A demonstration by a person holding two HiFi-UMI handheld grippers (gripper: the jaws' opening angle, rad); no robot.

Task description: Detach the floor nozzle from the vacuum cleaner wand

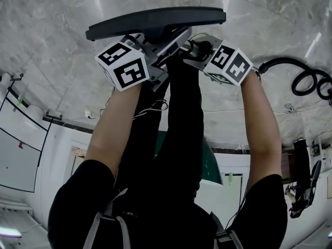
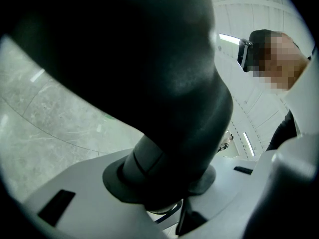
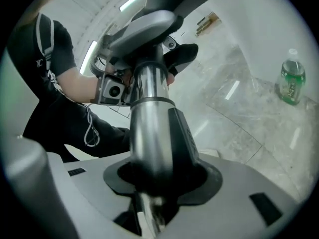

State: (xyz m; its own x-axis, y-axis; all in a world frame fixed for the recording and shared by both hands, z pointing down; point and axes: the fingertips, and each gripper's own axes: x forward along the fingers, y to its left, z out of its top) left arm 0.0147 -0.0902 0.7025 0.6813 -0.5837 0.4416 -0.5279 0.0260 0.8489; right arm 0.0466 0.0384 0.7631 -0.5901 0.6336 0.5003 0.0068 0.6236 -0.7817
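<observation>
The dark, flat floor nozzle (image 1: 155, 22) is held up in front of me over the marble floor. My left gripper (image 1: 155, 53) is shut on the nozzle's thick dark neck (image 2: 174, 118), which fills the left gripper view. My right gripper (image 1: 194, 51) is close beside it on the right. In the right gripper view it is shut on the shiny metal wand (image 3: 149, 128), just below the wand's dark collar (image 3: 182, 133). The joint between wand and nozzle lies between the two grippers, and the frames do not show whether it has parted.
A black coiled hose (image 1: 306, 77) lies on the floor to the right. A green bottle (image 3: 290, 81) stands on the marble floor beyond the wand. My own legs in black trousers (image 1: 176, 139) are directly under the grippers. White walls and panels line the floor's edge.
</observation>
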